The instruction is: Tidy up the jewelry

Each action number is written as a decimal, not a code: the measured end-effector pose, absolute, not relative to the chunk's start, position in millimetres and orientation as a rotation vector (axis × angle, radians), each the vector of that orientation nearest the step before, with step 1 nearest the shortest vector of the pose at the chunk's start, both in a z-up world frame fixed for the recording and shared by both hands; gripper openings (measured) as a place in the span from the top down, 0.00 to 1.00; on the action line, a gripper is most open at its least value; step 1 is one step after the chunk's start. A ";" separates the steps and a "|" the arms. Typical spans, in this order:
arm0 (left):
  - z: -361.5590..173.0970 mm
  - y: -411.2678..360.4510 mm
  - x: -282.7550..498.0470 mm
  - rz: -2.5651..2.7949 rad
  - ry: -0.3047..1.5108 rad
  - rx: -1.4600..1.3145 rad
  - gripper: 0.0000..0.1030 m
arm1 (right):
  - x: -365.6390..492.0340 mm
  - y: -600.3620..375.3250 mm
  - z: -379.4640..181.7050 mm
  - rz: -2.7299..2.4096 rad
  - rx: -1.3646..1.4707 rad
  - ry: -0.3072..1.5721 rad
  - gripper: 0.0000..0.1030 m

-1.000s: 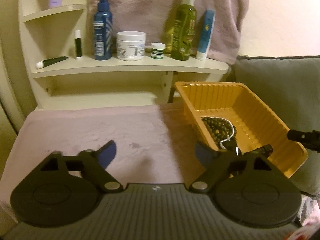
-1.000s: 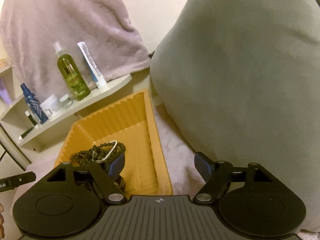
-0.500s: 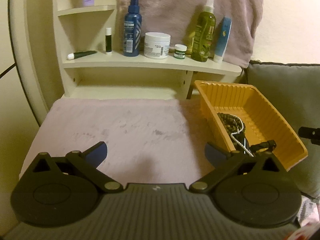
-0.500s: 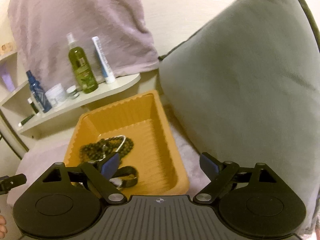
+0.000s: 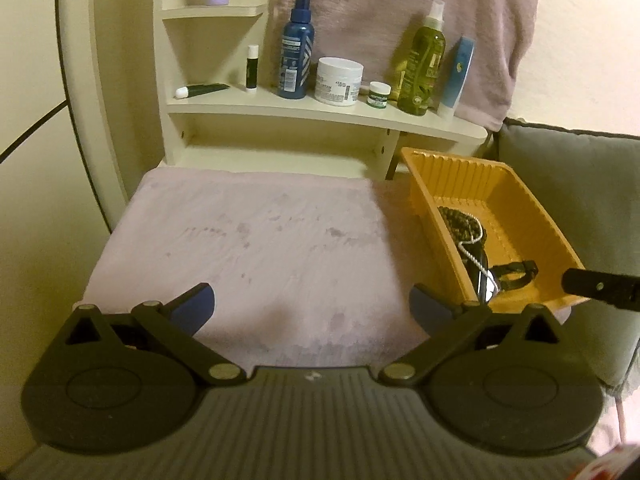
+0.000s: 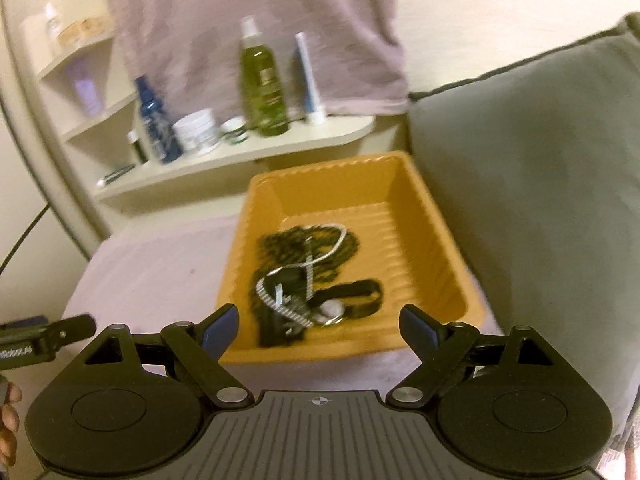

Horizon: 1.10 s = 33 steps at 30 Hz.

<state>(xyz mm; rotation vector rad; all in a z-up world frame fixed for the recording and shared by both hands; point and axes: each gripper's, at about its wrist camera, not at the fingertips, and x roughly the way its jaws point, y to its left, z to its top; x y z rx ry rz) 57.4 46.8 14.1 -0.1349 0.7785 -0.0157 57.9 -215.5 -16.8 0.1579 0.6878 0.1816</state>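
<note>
An orange ribbed tray [image 5: 520,216] [image 6: 424,224] sits on a pink cloth-covered table at the right, beside a grey cushion. In it lie a dark bead necklace [image 6: 304,242], a white chain [image 6: 324,240] and a black strap watch [image 6: 352,300], all tangled together; they also show in the left wrist view [image 5: 464,228]. My left gripper [image 5: 312,304] is open and empty above the bare cloth, left of the tray. My right gripper [image 6: 320,326] is open and empty, just in front of the tray's near wall.
A cream shelf unit [image 5: 320,116] at the back holds a blue spray bottle [image 5: 296,64], a white jar [image 5: 340,82], a green bottle [image 5: 422,68] and tubes. A pink towel [image 5: 400,8] hangs behind. The grey cushion [image 6: 540,184] stands right of the tray.
Both grippers have pulled back and risen from the tray. The left one has swung left over the cloth. The right view now looks down into the tray. Jewelry stays in the tray.
</note>
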 end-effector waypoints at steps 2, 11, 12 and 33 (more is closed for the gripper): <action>15.6 48.2 52.5 -0.007 0.782 -0.130 0.01 | 53.8 -209.4 -16.8 0.197 0.152 0.695 0.16; 23.9 45.4 27.8 0.003 0.784 -0.092 0.01 | 35.3 -193.1 -17.9 0.229 0.109 0.724 0.16; 25.5 44.6 25.3 0.002 0.784 -0.090 0.01 | 32.5 -193.2 -17.9 0.221 0.105 0.726 0.16; 34.2 23.0 -3.2 0.020 0.802 -0.063 0.01 | 1.6 -198.9 -14.6 0.179 0.068 0.763 0.16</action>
